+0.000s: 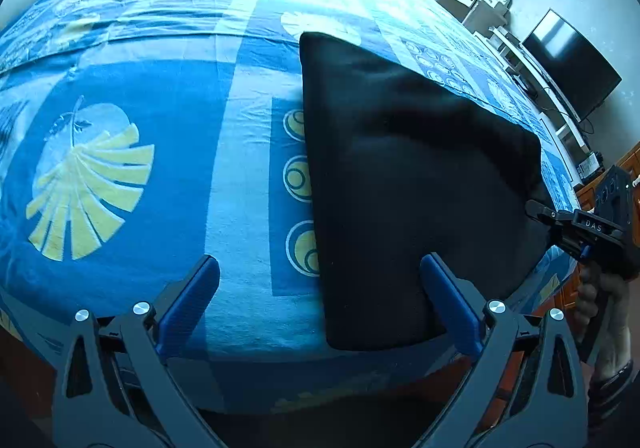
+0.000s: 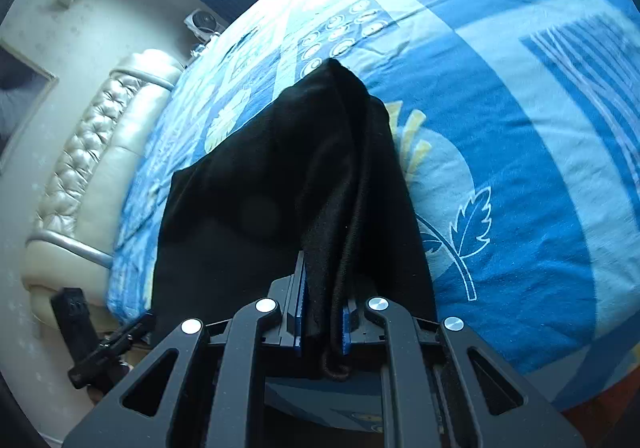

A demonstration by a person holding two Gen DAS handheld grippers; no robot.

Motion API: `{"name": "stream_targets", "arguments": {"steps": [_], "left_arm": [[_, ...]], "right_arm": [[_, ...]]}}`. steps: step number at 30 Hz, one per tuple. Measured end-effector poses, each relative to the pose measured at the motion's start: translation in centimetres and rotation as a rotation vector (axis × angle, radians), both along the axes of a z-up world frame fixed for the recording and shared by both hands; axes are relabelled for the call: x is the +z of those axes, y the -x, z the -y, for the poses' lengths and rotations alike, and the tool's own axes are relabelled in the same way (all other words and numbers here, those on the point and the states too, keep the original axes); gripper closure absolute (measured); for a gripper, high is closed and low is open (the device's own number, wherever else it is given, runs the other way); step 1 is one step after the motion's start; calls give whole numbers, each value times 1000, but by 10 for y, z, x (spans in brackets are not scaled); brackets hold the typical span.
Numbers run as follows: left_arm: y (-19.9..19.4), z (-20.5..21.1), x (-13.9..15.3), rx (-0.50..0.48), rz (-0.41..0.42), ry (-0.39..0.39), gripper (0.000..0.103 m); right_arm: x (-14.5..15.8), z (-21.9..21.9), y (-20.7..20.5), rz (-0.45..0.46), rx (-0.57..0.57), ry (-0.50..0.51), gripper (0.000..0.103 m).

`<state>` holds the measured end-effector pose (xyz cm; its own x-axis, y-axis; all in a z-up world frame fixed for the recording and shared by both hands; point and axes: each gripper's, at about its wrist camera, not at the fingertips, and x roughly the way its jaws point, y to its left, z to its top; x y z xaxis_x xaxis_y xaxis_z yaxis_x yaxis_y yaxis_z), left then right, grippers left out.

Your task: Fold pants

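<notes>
1. Blue patterned bedsheet, printed with pale leaves and rings, covers the bed that carries the work; a padded cream headboard and a dark flat television stand at the room's edges.
2. My soft black fabric pants lie on the sheet near the bed's front edge, already doubled into a broad dark panel, with one corner raised off the bed.
3. My right gripper is pinching that raised corner; a bunched, corded edge of the cloth sits squeezed between its blue pads.
4. My left gripper hovers spread wide over the panel's near left edge, holding nothing.
5. I judge the step in hand is carrying the lifted corner across to make the next fold.
6. To do it well, I should keep the right pinch firm and move low, so the layers do not slide apart.
7. The left gripper could press the near edge down as an anchor, so the panel does not drag over the sheet.
8. I should lay edge onto edge before letting go.
</notes>
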<state>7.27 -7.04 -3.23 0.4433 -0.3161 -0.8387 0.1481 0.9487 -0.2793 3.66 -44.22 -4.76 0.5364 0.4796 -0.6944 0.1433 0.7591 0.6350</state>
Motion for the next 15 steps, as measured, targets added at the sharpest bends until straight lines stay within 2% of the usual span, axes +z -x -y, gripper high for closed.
{"name": "stream_targets", "arguments": {"steps": [10,15], "left_arm": [[-8,0,-16,-21,-64,29,2],[-9,-1,-17,-41,-66,43,2]], "right_arm": [[-17,16,6,35,-18,-162,91],[-15,21,16,51,-30,-148,89]]}}
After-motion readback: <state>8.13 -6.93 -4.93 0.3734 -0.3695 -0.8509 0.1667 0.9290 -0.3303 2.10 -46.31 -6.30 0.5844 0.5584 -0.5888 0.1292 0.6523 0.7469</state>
